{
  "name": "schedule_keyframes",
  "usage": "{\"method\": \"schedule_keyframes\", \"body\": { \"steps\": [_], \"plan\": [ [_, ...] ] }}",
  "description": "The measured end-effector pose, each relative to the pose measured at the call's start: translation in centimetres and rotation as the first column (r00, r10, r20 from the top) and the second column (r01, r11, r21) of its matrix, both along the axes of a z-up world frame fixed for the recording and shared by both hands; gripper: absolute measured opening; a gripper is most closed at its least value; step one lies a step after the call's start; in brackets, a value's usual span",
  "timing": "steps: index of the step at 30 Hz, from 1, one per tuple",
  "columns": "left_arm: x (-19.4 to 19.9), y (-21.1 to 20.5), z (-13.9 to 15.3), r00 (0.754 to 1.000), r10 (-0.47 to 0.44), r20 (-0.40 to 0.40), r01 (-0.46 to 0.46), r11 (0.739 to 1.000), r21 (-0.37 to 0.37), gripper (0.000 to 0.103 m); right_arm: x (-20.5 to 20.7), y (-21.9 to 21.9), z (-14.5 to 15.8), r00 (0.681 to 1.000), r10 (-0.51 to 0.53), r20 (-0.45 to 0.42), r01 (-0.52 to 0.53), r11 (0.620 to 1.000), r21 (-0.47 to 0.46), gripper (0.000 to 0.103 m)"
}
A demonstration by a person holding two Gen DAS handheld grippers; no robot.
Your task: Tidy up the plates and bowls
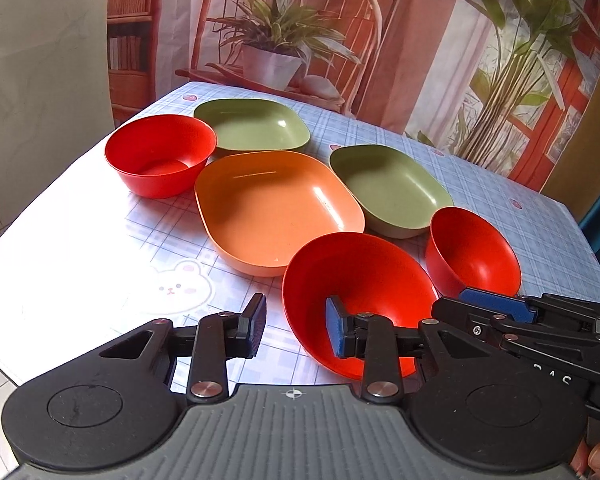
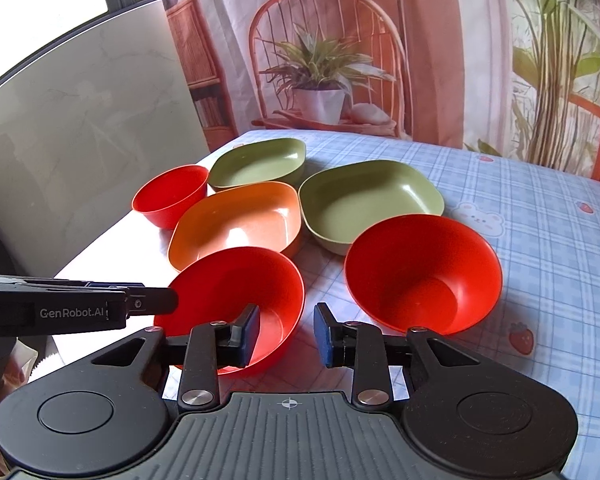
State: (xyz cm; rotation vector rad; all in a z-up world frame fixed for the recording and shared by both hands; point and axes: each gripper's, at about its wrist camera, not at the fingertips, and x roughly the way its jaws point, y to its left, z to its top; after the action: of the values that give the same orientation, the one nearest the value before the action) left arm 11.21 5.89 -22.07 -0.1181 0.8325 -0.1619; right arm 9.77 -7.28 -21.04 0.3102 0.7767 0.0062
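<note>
Left tool [image 1: 296,326]: fingers spread, nothing between them. It straddles the near rim of the nearest red bowl [image 1: 356,280], one blue pad inside the bowl, the other outside at about 9 o'clock of it; contact with the rim cannot be told.

Right tool [image 2: 287,334]: fingers spread, holding nothing. Its left pad sits over the inside of the nearest red bowl [image 2: 252,284], its right pad outside the rim at 3 o'clock.

Second red bowl [image 2: 422,274] stands just beside the first, at its 3 o'clock, apart from it. Third red bowl [image 1: 160,154] is at the far left, near the surface's edge.

Orange plate [image 1: 276,210], shallow and oval, lies mid-group, at 12 o'clock of the nearest bowl. Near green plate [image 1: 390,188] sits at its 3 o'clock, rims close. Far green plate [image 1: 252,124] sits at 12 o'clock of the orange one, beside the far-left bowl.

All rest upright on a blue checked surface [image 2: 540,240] with rabbit and strawberry prints. Printed backdrop [image 2: 340,40] hangs behind.
</note>
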Motion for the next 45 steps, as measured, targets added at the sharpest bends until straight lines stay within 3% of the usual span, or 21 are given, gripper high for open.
{"method": "schedule_keyframes", "body": {
  "steps": [6, 19, 34, 45],
  "plan": [
    [0.0, 0.2, -0.5, 1.000, 0.003, -0.020, -0.004, 1.000, -0.030, 0.024, 0.4, -0.3, -1.2, 0.999, -0.004, -0.032, 0.006, 0.999, 0.044, 0.028],
    [-0.4, -0.1, -0.7, 1.000, -0.004, -0.011, 0.003, 0.999, -0.046, 0.021, 0.4, 0.0, -1.9, 0.999, 0.011, -0.036, -0.009, 0.997, 0.074, 0.018],
    [-0.8, -2.0, 2.6, 0.994, -0.075, 0.080, 0.073, 0.997, 0.020, 0.021, -1.3, -1.2, 1.1, 0.996, -0.038, 0.079, 0.033, 0.997, 0.067, 0.017],
    [2.1, -5.1, 3.8, 0.984, -0.158, 0.085, 0.158, 0.987, 0.002, 0.021, -2.1, -5.7, 2.8, 0.979, -0.157, 0.133, 0.144, 0.984, 0.103, 0.017]
  ]
}}
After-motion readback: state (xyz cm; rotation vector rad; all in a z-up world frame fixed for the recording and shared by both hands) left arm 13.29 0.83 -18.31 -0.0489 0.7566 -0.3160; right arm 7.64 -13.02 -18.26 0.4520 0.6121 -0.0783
